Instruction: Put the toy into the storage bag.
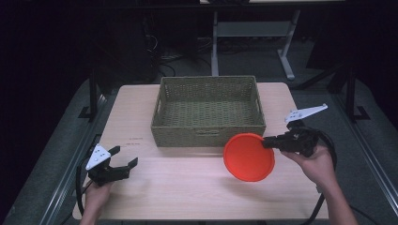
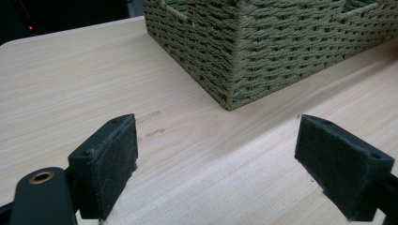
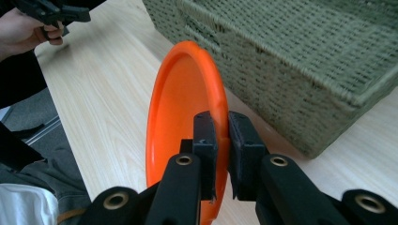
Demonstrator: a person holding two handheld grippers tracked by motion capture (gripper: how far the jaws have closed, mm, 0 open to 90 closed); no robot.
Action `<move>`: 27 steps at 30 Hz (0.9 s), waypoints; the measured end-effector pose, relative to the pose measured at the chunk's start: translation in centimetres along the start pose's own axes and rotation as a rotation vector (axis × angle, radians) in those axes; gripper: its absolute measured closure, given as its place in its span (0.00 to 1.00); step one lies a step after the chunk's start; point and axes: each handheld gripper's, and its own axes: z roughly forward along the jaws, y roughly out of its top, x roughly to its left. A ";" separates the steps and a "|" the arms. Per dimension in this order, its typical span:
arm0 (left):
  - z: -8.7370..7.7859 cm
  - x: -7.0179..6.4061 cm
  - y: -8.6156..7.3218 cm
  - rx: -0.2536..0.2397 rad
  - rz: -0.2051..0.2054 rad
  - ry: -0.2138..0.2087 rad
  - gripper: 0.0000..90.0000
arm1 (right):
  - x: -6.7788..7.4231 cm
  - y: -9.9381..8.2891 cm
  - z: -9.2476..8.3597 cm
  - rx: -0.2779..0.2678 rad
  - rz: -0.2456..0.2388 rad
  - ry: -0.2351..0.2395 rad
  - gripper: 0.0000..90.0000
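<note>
1 desk carries 1 woven basket — its far corners cut off in both gripper views. 1 orange plate, tilted just in front of the basket, sits clamped by its rim in the right tongs; the left tongs gape wide, holding nothing.

orange plate in right claw
</note>
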 end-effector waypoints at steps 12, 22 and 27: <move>0.0 0.1 0.0 -0.001 0.000 0.001 0.14 | 0.9 2.3 -1.3 -0.016 -0.026 -0.018 0.91; 0.0 0.1 0.0 0.002 0.000 0.003 0.14 | 1.3 3.9 -2.1 -0.035 -0.031 -0.025 0.91; -0.1 0.1 0.0 0.001 -0.002 0.006 0.14 | 1.6 5.1 -2.3 -0.036 -0.043 -0.029 0.91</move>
